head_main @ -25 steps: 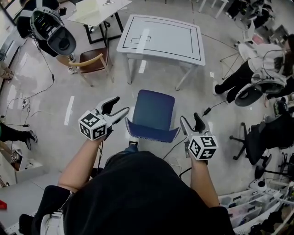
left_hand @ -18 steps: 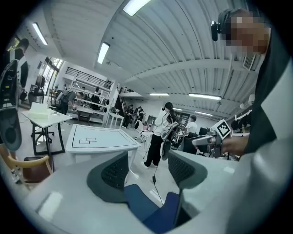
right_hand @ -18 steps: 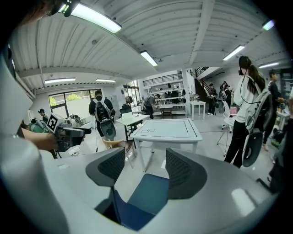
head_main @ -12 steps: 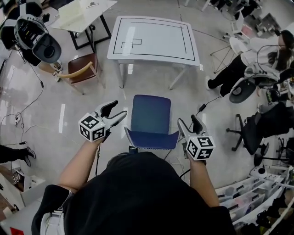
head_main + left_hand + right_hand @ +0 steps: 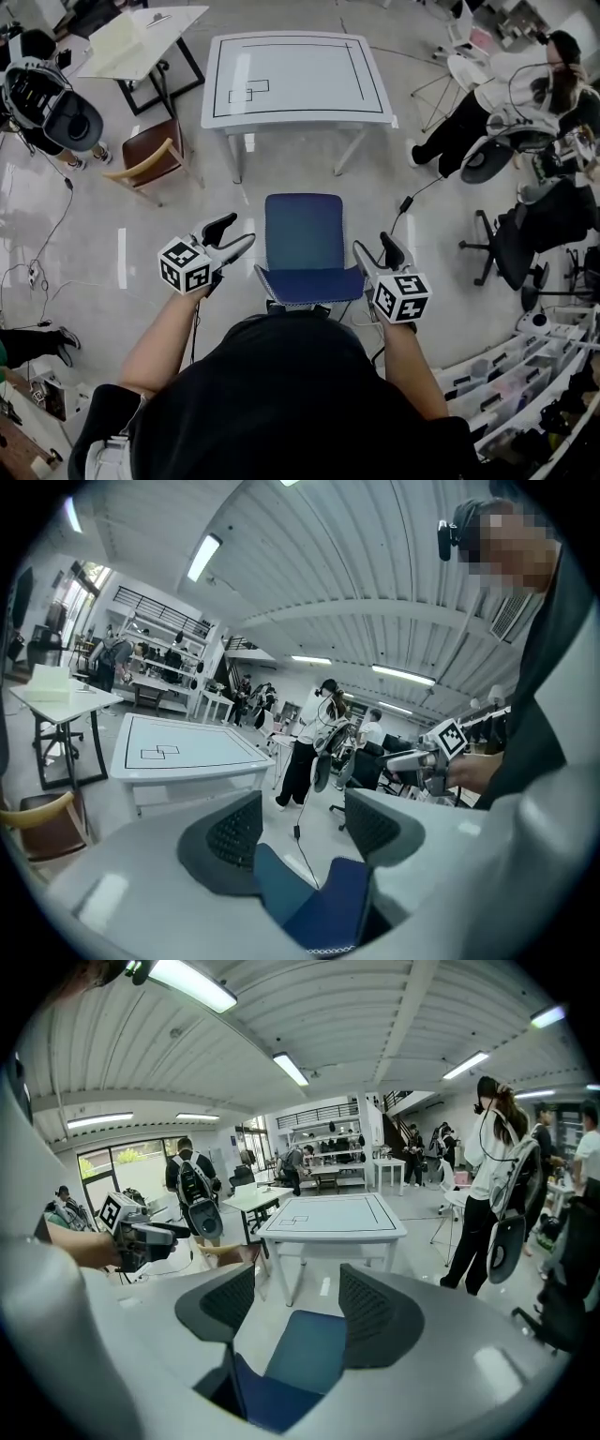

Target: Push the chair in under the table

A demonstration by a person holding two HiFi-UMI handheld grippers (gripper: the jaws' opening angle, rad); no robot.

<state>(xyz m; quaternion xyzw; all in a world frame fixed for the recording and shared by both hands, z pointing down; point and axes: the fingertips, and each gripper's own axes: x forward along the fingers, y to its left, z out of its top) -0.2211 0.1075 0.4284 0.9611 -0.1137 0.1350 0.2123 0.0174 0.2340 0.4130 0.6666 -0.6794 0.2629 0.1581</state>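
The chair (image 5: 303,230) is covered in blue cloth, matt and slightly rough. The table (image 5: 295,75) has a smooth white top with a soft shine. The floor (image 5: 122,253) is glossy and mirrors the lamps. My left gripper (image 5: 240,231) is pale smooth plastic, with dark, dotted, matt pads (image 5: 234,832).

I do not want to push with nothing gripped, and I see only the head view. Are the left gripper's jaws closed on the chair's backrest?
Observer: No. In the left gripper view the left gripper has its jaws apart. A corner of the blue chair shows low between them, and I cannot tell whether it touches a pad.
Operator: And the right one?
Observer: The right gripper view shows the right gripper open too, with the backrest edge and the seat below its gap.
Operator: Is the table straight ahead from there?
Observer: Yes. The white table stands beyond the seat, roughly in line with the gap, with its front legs in view.
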